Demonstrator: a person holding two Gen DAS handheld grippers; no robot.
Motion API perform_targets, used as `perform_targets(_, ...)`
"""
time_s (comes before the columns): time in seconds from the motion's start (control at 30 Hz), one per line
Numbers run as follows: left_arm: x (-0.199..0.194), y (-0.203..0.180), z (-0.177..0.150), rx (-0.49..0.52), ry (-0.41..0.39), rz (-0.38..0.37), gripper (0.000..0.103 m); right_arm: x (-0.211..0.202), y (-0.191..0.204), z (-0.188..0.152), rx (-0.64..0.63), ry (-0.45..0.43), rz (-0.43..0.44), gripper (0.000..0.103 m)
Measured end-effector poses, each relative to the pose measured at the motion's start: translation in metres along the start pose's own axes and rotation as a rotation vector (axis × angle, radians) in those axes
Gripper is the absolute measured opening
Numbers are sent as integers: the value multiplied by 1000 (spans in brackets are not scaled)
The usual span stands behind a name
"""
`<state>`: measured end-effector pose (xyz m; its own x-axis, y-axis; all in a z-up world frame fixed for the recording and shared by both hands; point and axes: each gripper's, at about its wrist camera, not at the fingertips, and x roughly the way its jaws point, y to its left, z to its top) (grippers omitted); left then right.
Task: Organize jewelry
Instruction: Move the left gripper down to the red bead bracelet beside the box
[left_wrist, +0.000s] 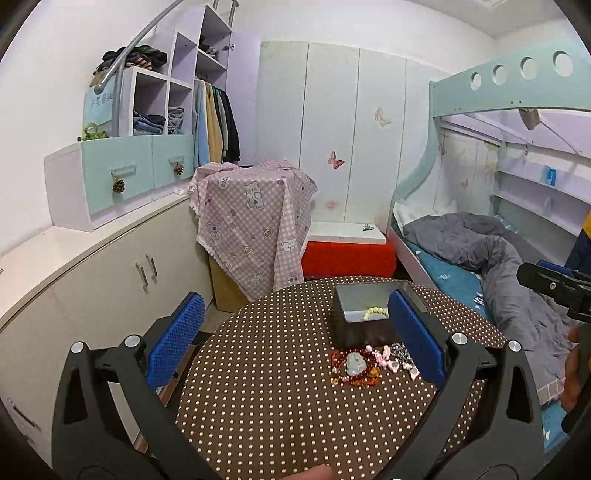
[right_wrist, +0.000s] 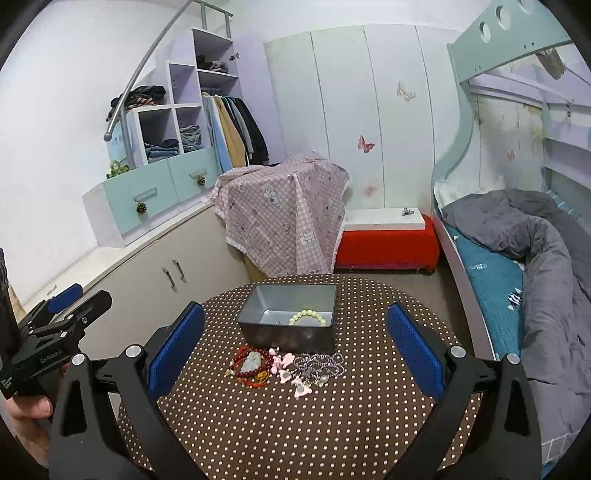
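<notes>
A grey metal tin (right_wrist: 291, 319) stands on the round brown polka-dot table (right_wrist: 295, 424) and holds a pale green bead bracelet (right_wrist: 308, 317). In front of the tin lies a jewelry pile: a red bead bracelet with a jade pendant (right_wrist: 253, 363), pink charms (right_wrist: 286, 365) and a silver chain (right_wrist: 321, 363). My right gripper (right_wrist: 295, 343) is open and empty above the table, near the pile. My left gripper (left_wrist: 295, 332) is open and empty, left of the tin (left_wrist: 369, 310) and the pile (left_wrist: 365, 365). Each gripper shows at the edge of the other's view.
A low beige cabinet (right_wrist: 155, 266) with drawers stands to the left. A pink cloth-covered box (right_wrist: 284, 214) and a red bench (right_wrist: 388, 243) stand behind the table. A bunk bed with a grey duvet (right_wrist: 535, 251) is on the right.
</notes>
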<state>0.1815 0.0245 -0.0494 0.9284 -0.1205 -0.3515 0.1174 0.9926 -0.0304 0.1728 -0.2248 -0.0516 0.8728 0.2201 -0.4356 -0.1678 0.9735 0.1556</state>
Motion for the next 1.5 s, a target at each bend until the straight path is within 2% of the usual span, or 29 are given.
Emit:
perform_targets(0.27, 2, 0, -26, 6, 26, -17, 97, 0, 5, -22, -27, 18, -19, 95)
perform_targets(0.5, 26, -1, -45, 40, 96, -17, 97, 22, 1, -44, -50, 97, -30, 95)
perform_targets(0.93, 131, -13, -76, 104, 350, -23, 96, 80, -14, -72, -33, 272, -25, 95)
perform_targets(1.07, 158, -19, -84, 132, 429, -35, 82, 96, -22, -77, -12, 318, -18, 95)
perform_targets(1.33, 179, -31, -93, 165, 520, -80, 75, 120, -37, -84, 57, 409, -12, 95)
perform_targets(1.4, 181, -32, -95, 166, 542, -91, 60, 123, -40, -85, 67, 426, -14, 95)
perform_targets(1.43, 182, -33, -96, 151, 551, -108, 43, 124, -41, -85, 77, 434, -12, 95)
perform_targets(1.47, 181, -31, -97, 117, 554, -141, 35, 125, -41, -85, 83, 440, -9, 95)
perform_targets(1.5, 179, -32, -97, 117, 552, -143, 33, 126, -40, -86, 84, 450, -6, 95)
